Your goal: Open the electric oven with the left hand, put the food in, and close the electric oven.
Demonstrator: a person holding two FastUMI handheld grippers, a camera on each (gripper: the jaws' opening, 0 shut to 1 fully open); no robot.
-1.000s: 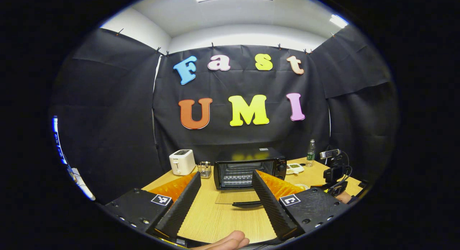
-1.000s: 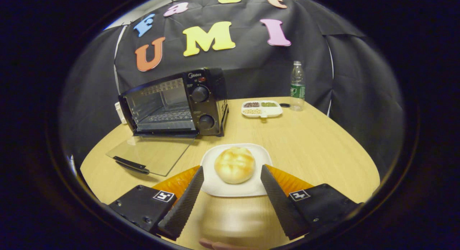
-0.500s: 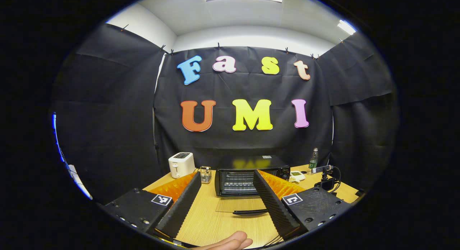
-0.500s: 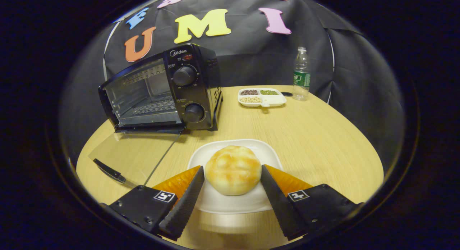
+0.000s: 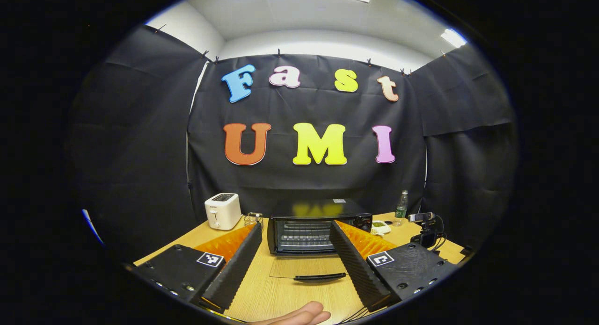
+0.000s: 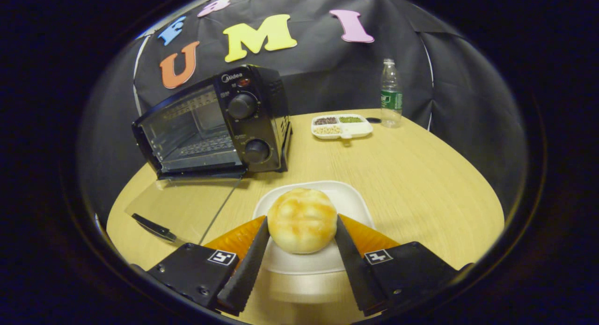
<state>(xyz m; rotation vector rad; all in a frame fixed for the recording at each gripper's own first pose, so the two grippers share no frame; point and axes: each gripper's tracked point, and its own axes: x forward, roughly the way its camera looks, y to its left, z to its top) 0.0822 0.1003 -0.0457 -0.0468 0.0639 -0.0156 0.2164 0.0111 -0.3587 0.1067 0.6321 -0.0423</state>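
The black electric oven (image 5: pixel 309 231) (image 6: pixel 215 124) stands on the table with its glass door (image 6: pixel 187 208) folded flat down and the door handle (image 5: pixel 319 277) nearest me. My left gripper (image 5: pixel 295 226) is open and held back from the oven, above the table, with nothing between its fingers. A round golden bread bun (image 6: pixel 302 213) sits on a white plate (image 6: pixel 348 198) in front of the oven's right side. My right gripper (image 6: pixel 302 220) is down at the plate, both fingers pressed against the bun's sides.
A white toaster (image 5: pixel 223 211) and a small glass jar (image 5: pixel 253 218) stand left of the oven. A divided dish of beans (image 6: pixel 341 127) and a water bottle (image 6: pixel 389 100) sit at the back right. The wooden table (image 6: pixel 421 184) ends at the black cloth walls.
The right gripper moved forward over the plate and narrowed its fingers onto the bun. The left gripper drew back slightly and stayed open; the oven door stayed down.
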